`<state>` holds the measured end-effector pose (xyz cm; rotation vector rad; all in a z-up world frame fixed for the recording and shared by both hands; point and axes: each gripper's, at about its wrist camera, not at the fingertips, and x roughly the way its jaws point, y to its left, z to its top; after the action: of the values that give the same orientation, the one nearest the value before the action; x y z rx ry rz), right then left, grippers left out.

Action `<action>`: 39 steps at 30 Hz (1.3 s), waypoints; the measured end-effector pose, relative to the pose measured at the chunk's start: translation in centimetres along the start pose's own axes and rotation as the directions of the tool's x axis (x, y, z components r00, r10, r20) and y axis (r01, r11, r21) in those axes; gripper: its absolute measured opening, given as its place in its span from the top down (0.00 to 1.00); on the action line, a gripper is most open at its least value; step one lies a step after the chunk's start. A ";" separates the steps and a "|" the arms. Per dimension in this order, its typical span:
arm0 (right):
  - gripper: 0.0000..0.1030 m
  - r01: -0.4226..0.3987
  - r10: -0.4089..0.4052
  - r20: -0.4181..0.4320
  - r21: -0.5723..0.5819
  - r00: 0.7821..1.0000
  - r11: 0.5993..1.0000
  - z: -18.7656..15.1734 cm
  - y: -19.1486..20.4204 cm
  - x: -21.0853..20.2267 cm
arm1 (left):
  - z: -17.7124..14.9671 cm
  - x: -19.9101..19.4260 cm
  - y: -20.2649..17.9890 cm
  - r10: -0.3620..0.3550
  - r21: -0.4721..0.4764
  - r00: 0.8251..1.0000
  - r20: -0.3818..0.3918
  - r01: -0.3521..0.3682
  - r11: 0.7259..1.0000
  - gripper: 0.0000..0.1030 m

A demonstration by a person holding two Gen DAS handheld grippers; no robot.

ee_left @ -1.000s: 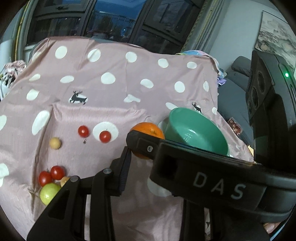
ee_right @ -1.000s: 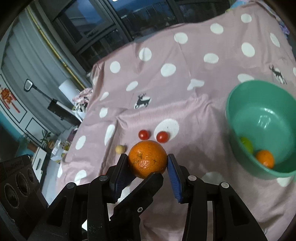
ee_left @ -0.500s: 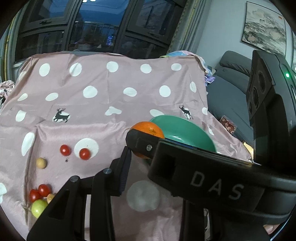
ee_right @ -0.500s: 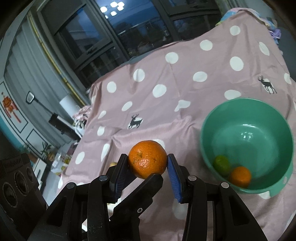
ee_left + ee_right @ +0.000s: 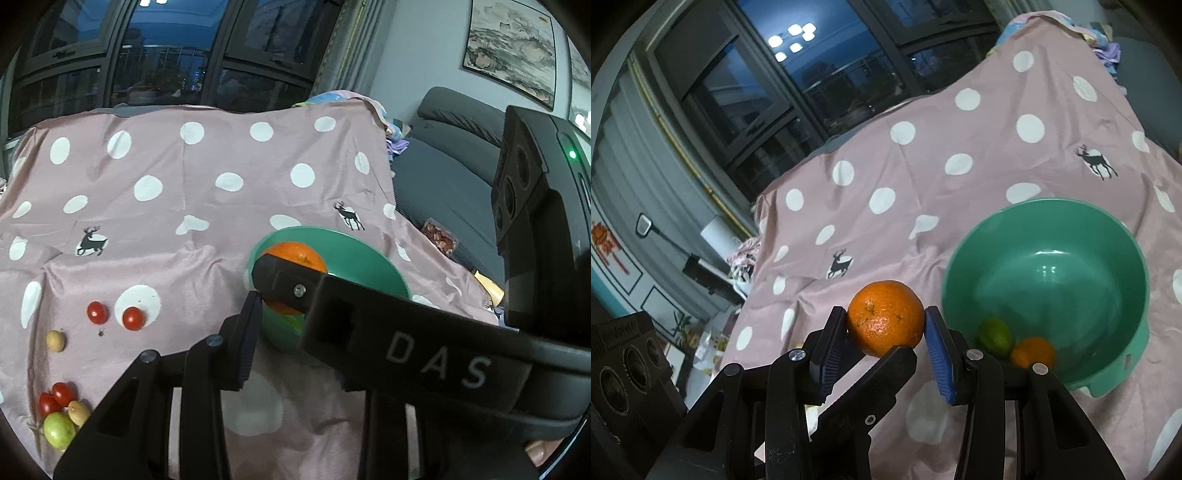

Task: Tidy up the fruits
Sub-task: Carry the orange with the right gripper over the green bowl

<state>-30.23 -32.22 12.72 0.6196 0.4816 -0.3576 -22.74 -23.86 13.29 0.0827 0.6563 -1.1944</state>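
My right gripper (image 5: pixel 886 325) is shut on a large orange (image 5: pixel 885 318), held above the cloth just left of the green bowl (image 5: pixel 1108 369). A lime (image 5: pixel 995 336) and a small orange (image 5: pixel 1032 352) lie in that bowl. In the left wrist view the right gripper (image 5: pixel 291 291) crosses in front, with the orange (image 5: pixel 295 254) over the bowl (image 5: pixel 351 243). Only one finger (image 5: pixel 247 332) of my left gripper (image 5: pixel 275 319) shows there; the other is hidden, so its state is unclear. One black finger (image 5: pixel 886 369) of it reaches under the orange.
Two cherry tomatoes (image 5: pixel 98 312) and a small yellow fruit (image 5: pixel 56 340) lie on the pink dotted cloth (image 5: pixel 184 240). Tomatoes, a green fruit (image 5: pixel 58 430) and another yellow one cluster at the lower left. A grey sofa (image 5: pixel 443 177) stands past the cloth's right edge.
Both grippers have moved right toward the bowl, the orange staying in the right one. The bowl now looks nearer and the orange overlaps it in the left wrist view.
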 end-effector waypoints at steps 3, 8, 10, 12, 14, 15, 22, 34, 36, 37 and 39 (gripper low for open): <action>0.56 0.009 -0.009 0.006 0.021 1.000 1.000 0.2 -0.7 -0.2 | 0.1 0.5 -0.5 -0.011 0.009 1.000 -0.012 0.011 1.000 0.69; 0.56 0.025 -0.026 0.019 0.054 0.999 0.998 0.3 -1.5 -0.7 | 0.2 1.2 -1.3 -0.031 0.024 0.999 -0.024 0.032 0.999 0.69; 0.56 0.025 -0.026 0.022 0.071 0.999 0.997 0.4 -2.0 -0.9 | 0.3 1.5 -1.7 -0.035 0.031 0.999 -0.030 0.036 0.999 0.69; 0.56 0.028 -0.030 0.026 0.087 0.999 0.996 0.5 -2.5 -1.0 | 0.4 1.9 -2.0 -0.040 0.039 0.999 -0.035 0.042 0.998 0.69; 0.56 0.036 -0.039 0.031 0.093 0.999 0.995 0.5 -2.8 -1.2 | 0.3 2.2 -2.3 -0.048 0.043 0.998 -0.042 0.050 0.998 0.69; 0.56 0.039 -0.042 0.032 0.097 0.999 0.995 0.4 -3.0 -1.2 | 0.3 2.4 -2.5 -0.051 0.044 0.998 -0.045 0.053 0.998 0.69; 0.56 0.056 -0.062 0.036 0.139 0.997 0.989 0.5 -4.5 -1.6 | 0.3 3.5 -3.4 -0.074 0.058 0.995 -0.069 0.078 0.995 0.69; 0.56 0.103 -0.113 0.037 0.210 0.993 0.972 0.6 -6.7 -1.9 | 0.4 5.6 -4.5 -0.124 0.077 0.984 -0.125 0.134 0.988 0.69; 0.56 0.108 -0.119 0.033 0.224 0.992 0.969 0.6 -7.0 -1.9 | 0.4 5.8 -4.6 -0.129 0.075 0.983 -0.130 0.140 0.987 0.69; 0.56 0.110 -0.120 0.033 0.230 0.992 0.967 0.5 -7.2 -1.9 | 0.4 6.0 -4.7 -0.136 0.073 0.982 -0.134 0.147 0.987 0.69; 0.56 0.118 -0.129 0.032 0.240 0.991 0.964 0.5 -7.5 -2.0 | 0.5 6.3 -4.8 -0.143 0.075 0.980 -0.139 0.154 0.985 0.69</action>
<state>-35.16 -37.93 10.67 0.8137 0.4362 -0.5528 -25.48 -31.15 11.80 0.1892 0.7382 -1.3703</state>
